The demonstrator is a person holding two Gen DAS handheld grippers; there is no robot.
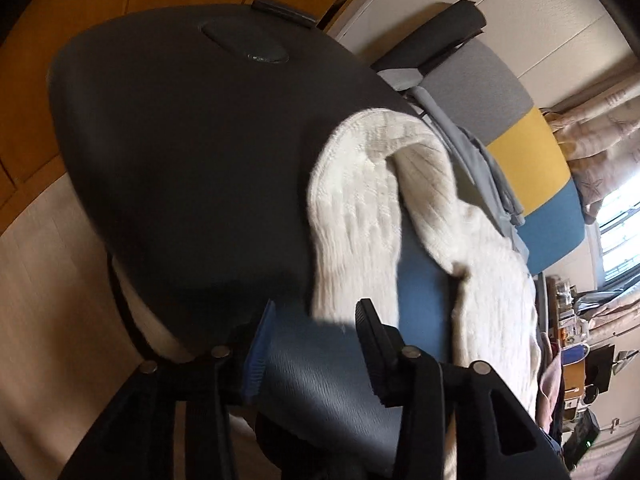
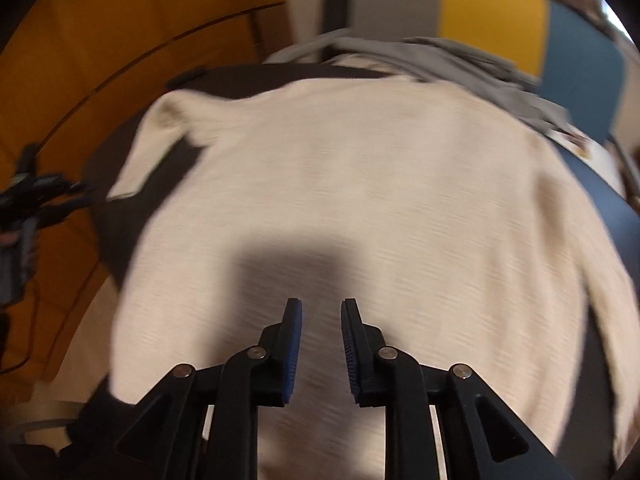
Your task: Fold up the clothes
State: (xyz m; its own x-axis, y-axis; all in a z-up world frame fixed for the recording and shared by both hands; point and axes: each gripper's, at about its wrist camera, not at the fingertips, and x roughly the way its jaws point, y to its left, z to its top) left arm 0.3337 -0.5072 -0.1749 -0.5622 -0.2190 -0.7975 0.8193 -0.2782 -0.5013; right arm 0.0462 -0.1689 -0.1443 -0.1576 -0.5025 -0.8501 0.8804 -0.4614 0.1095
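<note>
A cream knitted sweater (image 2: 360,180) lies spread across a dark table (image 2: 116,208), blurred by motion. In the left wrist view the sweater (image 1: 360,208) shows one sleeve looped back over itself, with a blue surface (image 1: 420,280) beneath it. My left gripper (image 1: 316,320) is open, and the sleeve's end lies just beyond its fingertips with nothing held. My right gripper (image 2: 322,312) is open with a narrow gap. It hovers over the sweater's near part and casts a shadow on it.
A grey garment (image 2: 460,56) lies crumpled at the table's far side, also seen past the sweater (image 1: 480,160). Behind it stands a grey, yellow and blue seat back (image 2: 492,12). Orange wooden panels (image 2: 100,40) line the left. A dark blurred device (image 2: 28,196) is at the left edge.
</note>
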